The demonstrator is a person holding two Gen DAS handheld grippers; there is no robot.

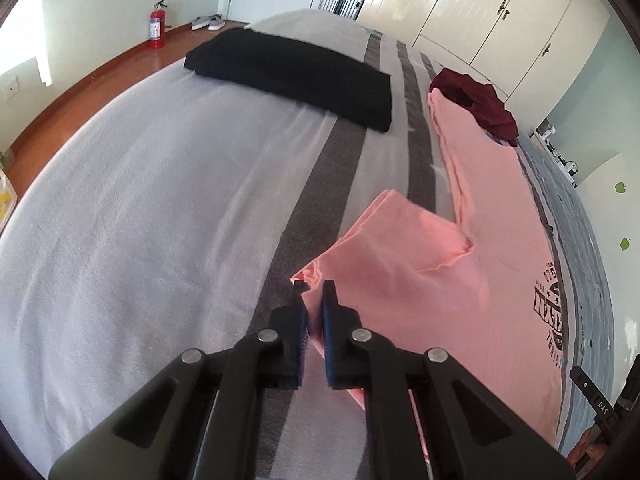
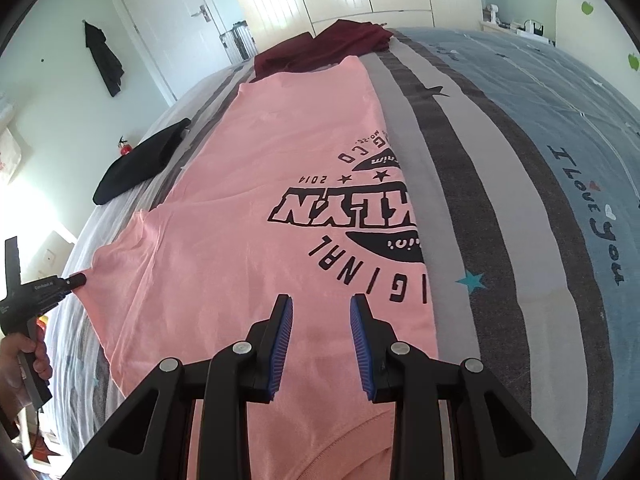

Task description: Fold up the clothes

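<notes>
A pink T-shirt [image 2: 240, 200] with a black print lies flat on the bed, its right half folded under along the print. In the left wrist view the same T-shirt [image 1: 500, 240] spreads to the right, with its sleeve [image 1: 400, 240] sticking out toward me. My left gripper [image 1: 313, 286] is shut on the sleeve's edge, pink cloth pinched between the pads. The right wrist view shows that left gripper [image 2: 76, 280] at the sleeve tip, held by a hand [image 2: 24, 356]. My right gripper [image 2: 321, 300] hovers open over the shirt near its collar end, with nothing between the pads.
A folded black garment [image 1: 296, 72] lies farther up the bed [image 1: 140, 200]. A crumpled maroon garment [image 2: 340, 44] sits beyond the pink shirt's hem. A red fire extinguisher [image 1: 157, 26] stands on the wooden floor at the left; white wardrobes [image 1: 500, 8] line the far wall.
</notes>
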